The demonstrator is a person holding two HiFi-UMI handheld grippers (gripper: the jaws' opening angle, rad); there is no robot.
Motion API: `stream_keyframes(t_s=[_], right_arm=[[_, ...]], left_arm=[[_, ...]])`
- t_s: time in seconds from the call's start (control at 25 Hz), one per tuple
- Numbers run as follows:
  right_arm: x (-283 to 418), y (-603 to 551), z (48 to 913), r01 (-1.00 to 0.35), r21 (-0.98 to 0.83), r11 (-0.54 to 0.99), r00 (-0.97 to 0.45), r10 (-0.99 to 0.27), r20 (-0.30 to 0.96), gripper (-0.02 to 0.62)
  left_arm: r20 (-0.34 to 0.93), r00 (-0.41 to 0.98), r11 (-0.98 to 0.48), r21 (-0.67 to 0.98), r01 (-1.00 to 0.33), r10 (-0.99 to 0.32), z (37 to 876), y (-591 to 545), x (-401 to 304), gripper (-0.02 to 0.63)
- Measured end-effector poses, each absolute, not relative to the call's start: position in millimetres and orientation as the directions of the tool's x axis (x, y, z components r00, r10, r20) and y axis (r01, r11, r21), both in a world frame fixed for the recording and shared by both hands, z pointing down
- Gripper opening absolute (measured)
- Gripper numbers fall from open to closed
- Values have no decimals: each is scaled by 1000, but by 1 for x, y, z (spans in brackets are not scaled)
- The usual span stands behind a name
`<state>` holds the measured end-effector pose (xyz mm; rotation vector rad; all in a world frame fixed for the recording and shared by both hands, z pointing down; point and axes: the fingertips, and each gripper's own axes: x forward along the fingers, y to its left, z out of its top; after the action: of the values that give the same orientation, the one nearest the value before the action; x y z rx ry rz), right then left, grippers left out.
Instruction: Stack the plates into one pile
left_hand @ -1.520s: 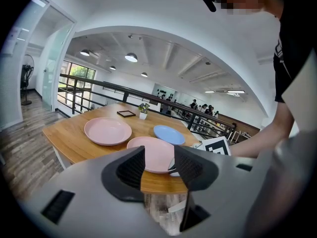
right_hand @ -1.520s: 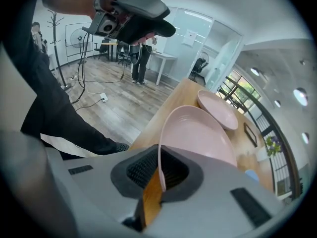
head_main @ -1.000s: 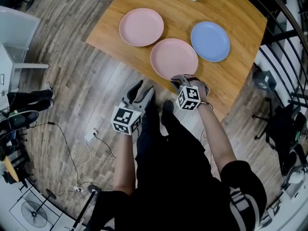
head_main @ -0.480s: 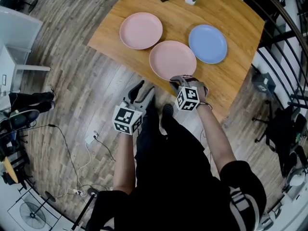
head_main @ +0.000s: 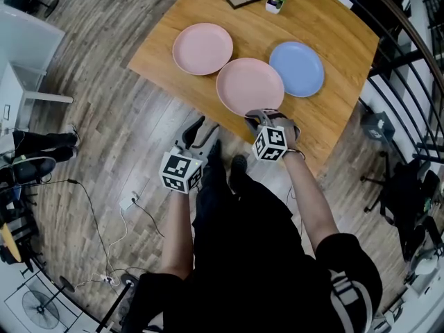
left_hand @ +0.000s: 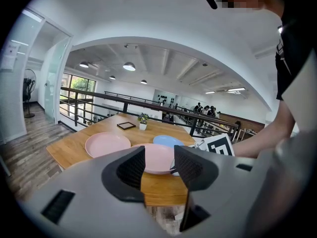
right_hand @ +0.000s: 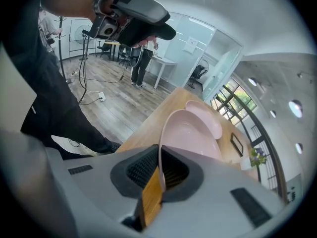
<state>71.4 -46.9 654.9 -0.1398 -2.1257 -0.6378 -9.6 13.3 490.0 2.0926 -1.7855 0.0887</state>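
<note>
My right gripper [right_hand: 159,167] has its jaws clenched on the near rim of the middle pink plate [head_main: 250,84], at the near edge of the table [head_main: 336,26]. A second pink plate [head_main: 202,48] lies to its left and a blue plate [head_main: 297,69] to its right. My left gripper [left_hand: 159,163], jaws released and empty, hangs over the floor [head_main: 104,137].
</note>
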Motion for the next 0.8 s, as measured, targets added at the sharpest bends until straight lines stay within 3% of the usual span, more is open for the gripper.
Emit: stream_keyframes(t_s=[0.8], right_arm=[[45, -71, 639, 325, 423, 846, -611, -153, 776, 28]], left_arm=[[279, 140, -72, 239, -968, -950, 479, 7, -43, 195]])
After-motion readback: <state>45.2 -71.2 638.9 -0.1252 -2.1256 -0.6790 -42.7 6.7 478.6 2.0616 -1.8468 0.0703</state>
